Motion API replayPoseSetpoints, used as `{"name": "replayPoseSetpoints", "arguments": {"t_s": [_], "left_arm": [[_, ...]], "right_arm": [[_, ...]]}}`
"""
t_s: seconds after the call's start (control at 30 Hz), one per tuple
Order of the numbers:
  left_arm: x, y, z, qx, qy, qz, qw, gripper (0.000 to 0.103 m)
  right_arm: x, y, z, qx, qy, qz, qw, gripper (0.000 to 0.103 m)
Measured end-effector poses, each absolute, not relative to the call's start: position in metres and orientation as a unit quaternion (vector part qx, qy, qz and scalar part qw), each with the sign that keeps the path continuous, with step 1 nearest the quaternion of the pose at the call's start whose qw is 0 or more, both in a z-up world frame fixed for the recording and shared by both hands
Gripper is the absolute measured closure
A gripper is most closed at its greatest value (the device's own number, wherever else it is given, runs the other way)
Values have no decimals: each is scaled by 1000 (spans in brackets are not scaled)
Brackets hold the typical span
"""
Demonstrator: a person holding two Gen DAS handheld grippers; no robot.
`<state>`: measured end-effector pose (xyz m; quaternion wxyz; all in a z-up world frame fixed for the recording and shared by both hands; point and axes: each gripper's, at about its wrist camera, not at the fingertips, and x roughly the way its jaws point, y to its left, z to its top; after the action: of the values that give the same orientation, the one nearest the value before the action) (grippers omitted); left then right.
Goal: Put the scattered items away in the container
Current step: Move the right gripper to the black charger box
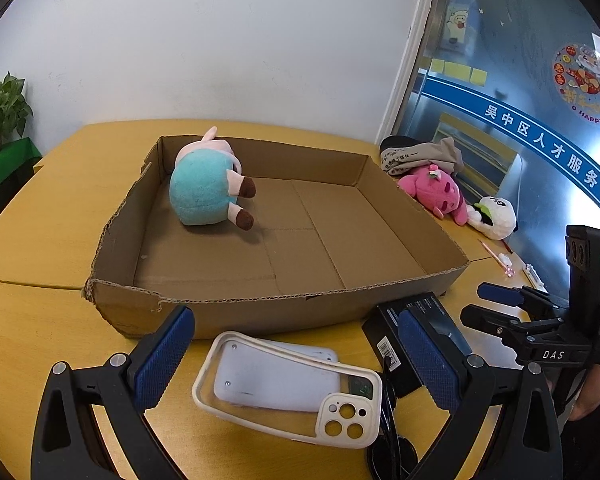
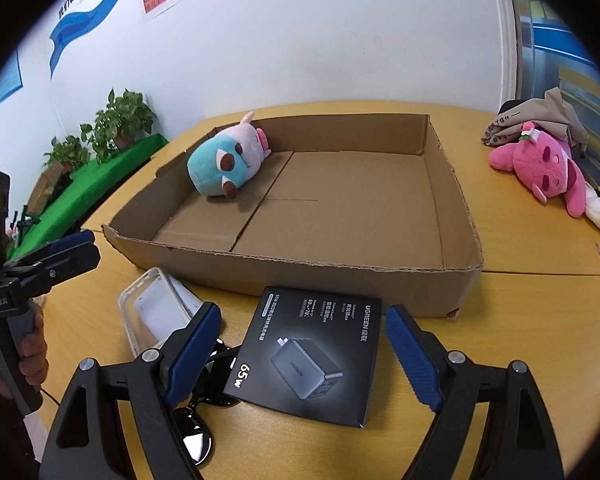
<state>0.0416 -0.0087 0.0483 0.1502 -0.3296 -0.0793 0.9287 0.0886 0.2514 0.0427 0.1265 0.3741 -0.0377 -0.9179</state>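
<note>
A shallow cardboard box [image 1: 260, 312] [image 2: 340, 284] sits on the yellow table and holds a teal and pink plush toy [image 1: 204, 188] [image 2: 224, 164]. In front of it lie a cream phone case [image 1: 288, 392] [image 2: 148, 312], a black charger box [image 2: 308, 360] [image 1: 388, 340] and black sunglasses [image 2: 196, 432]. My left gripper [image 1: 296, 360] is open around the phone case, just above it. My right gripper [image 2: 300, 356] is open around the charger box. A pink plush [image 1: 436, 192] [image 2: 540, 172] and a white plush [image 1: 496, 216] lie right of the box.
A grey cloth bag [image 1: 420, 156] [image 2: 536, 120] lies behind the pink plush. A pink pen [image 1: 496, 258] lies near the table's right edge. Potted plants [image 2: 116, 124] stand on a green surface at the left. A white wall and a glass door are behind.
</note>
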Motion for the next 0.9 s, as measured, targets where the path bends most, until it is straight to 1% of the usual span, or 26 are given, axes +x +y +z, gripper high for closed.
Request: {"name": "replayPoseSetpoints", "arguments": {"t_s": [0.43, 0.53, 0.9], "left_arm": [[48, -7, 31, -351, -79, 919, 162, 0], [48, -10, 26, -358, -91, 914, 167, 0], [54, -16, 27, -358, -91, 913, 173, 0]], "right_arm": [[99, 265, 28, 397, -51, -906, 136, 18], [102, 265, 23, 405, -56, -903, 134, 18], [109, 226, 21, 406, -35, -897, 172, 18]]}}
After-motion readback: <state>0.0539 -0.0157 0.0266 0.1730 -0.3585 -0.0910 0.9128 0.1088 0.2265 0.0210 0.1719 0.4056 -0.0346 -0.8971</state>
